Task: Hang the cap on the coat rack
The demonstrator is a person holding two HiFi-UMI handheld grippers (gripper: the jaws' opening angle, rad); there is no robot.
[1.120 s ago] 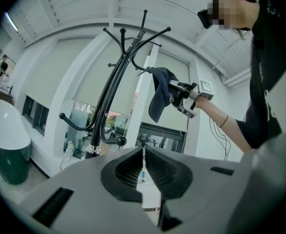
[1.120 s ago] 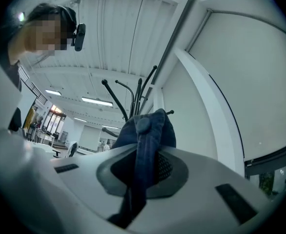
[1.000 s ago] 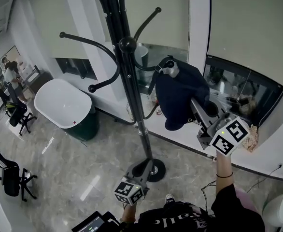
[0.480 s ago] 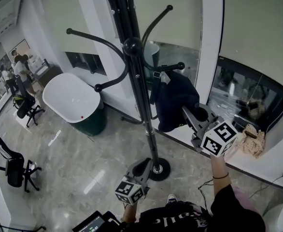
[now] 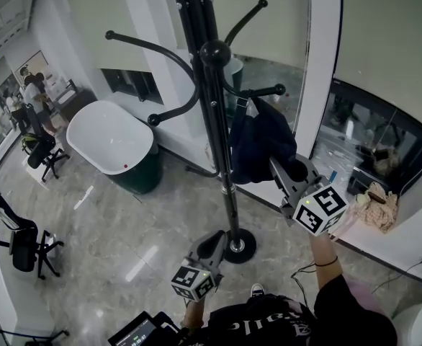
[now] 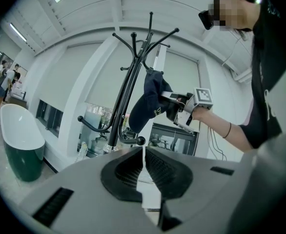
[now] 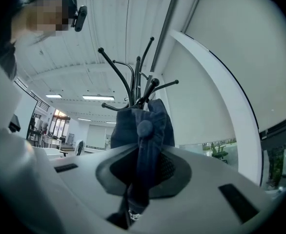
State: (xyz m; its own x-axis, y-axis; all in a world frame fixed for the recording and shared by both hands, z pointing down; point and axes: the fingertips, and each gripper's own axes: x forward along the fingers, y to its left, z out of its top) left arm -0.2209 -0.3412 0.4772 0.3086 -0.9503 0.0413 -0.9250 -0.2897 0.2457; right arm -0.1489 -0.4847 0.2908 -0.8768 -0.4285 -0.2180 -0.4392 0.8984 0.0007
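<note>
The black coat rack (image 5: 217,121) stands in the middle of the head view, its hooks curving out at the top. A dark navy cap (image 5: 258,146) hangs just right of the pole, its top up against the short knobbed hook (image 5: 268,91). My right gripper (image 5: 281,170) is shut on the cap's lower part; in the right gripper view the cap (image 7: 144,126) fills the space between the jaws of the right gripper (image 7: 142,155), below the rack's hooks (image 7: 138,89). My left gripper (image 5: 215,239) is low by the rack's base, shut and empty (image 6: 144,152), and sees the cap (image 6: 144,104).
A white tub on a dark green base (image 5: 114,143) stands left of the rack. Office chairs (image 5: 20,244) and people (image 5: 34,92) are at the far left. A window sill with a crumpled cloth (image 5: 376,204) runs behind on the right. The rack's round foot (image 5: 238,247) is on the tiled floor.
My right gripper has carried the cap up and left, closer to the pole, so its top now sits at the knobbed hook. The left gripper has stayed low.
</note>
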